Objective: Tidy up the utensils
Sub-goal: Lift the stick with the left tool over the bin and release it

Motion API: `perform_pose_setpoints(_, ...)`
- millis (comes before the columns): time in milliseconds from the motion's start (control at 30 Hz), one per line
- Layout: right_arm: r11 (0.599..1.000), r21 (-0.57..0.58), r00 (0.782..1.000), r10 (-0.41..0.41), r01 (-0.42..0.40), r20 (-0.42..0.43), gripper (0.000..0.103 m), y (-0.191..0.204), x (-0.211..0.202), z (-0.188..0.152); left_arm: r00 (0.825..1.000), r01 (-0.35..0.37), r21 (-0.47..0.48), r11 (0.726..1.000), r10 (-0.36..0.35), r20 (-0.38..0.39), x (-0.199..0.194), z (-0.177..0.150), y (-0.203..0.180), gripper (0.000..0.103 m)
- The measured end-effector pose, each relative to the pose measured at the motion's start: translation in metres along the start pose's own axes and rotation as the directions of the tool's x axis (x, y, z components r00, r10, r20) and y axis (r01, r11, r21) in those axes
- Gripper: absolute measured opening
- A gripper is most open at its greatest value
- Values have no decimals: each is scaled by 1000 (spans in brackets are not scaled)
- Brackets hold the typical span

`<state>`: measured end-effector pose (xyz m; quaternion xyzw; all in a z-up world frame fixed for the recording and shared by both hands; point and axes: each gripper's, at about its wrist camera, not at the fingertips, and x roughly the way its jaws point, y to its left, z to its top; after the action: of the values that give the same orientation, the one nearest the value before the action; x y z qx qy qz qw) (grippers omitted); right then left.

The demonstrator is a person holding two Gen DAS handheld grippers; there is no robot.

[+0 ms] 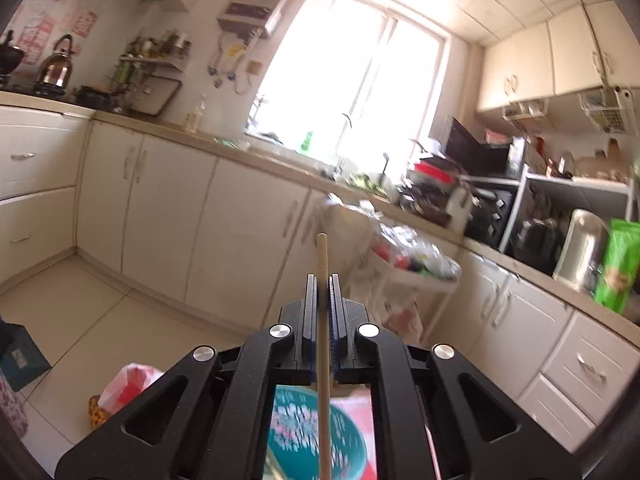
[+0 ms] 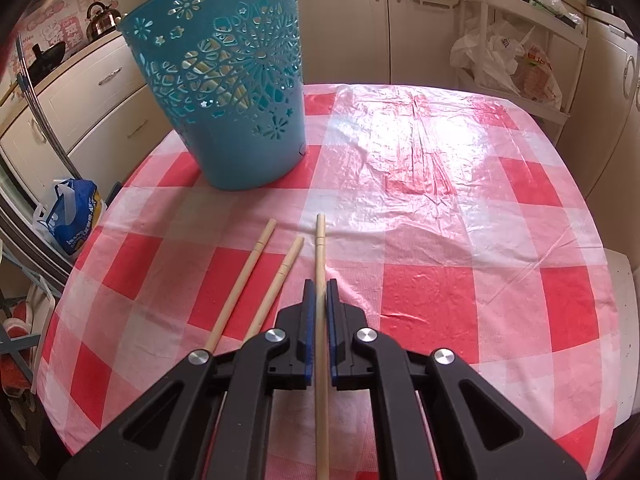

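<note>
A wooden chopstick is pinched between the fingers of the left gripper, which is raised well above the surface and pointed toward the kitchen cabinets and the bright window. The stick runs straight along the gripper's axis, its tip reaching out past the fingertips. Below this gripper, a blurred part of the blue basket is seen through the frame.

A second chopstick is clamped in the right gripper, held low over the surface, which is covered by a red and white checked plastic cloth. This stick is also aligned with the fingers and projects forward past them. Two more chopsticks are laid on the cloth just left of the right gripper: one farther left and one nearer the fingers, both angled up and to the right, close together but apart. The blue basket with cut-out flower patterns is stood upright at the far left part of the surface, well beyond the loose chopsticks.
</note>
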<state>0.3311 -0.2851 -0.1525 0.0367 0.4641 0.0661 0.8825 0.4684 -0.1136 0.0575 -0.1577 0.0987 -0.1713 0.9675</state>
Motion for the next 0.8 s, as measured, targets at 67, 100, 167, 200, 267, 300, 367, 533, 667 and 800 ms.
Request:
perform_pose_setpoints(67,1000,-17,1000,-11,11,-2,6,3,0,0,999,-36,5,999,36,9,17,2,1,5)
perform_pose_setpoints(100,1000,-16,1000,-10,10,-2,6,3,0,0,999,-50,16,999,50,0,25,-1,0,5)
perform_pose_setpoints(167,1000,-1,1000,4,-4,-3,6,1,0,-1,997,-76,48,996,77,-21,39,-9,-2,5)
perform_pose_setpoints(200,1000,13,1000,15,-15,-4,6,-1,0,-1,996,-85,66,994,88,-32,45,-13,-4,5)
perform_pose_setpoints(267,999,36,999,34,-34,-3,6,-5,-1,-1,993,-90,86,992,96,-64,55,-23,-3,5)
perform_pose_setpoints(300,998,44,999,41,-41,-3,6,-6,-1,-2,992,-92,88,992,98,-76,56,-28,0,5)
perform_pose_setpoints(367,997,60,998,56,-56,-2,6,-9,-1,-2,991,-94,86,992,102,-91,53,-36,6,5)
perform_pose_setpoints(533,985,123,992,125,-124,6,6,-17,-2,-4,982,-79,116,990,98,-162,39,-60,11,11)
perform_pose_setpoints(667,959,193,978,204,-209,43,6,-30,-10,-5,983,-126,95,987,138,-125,-5,-66,26,52)
perform_pose_setpoints(800,927,250,960,262,-279,96,6,-39,-20,-5,977,-189,73,979,195,-90,-63,-81,49,78)
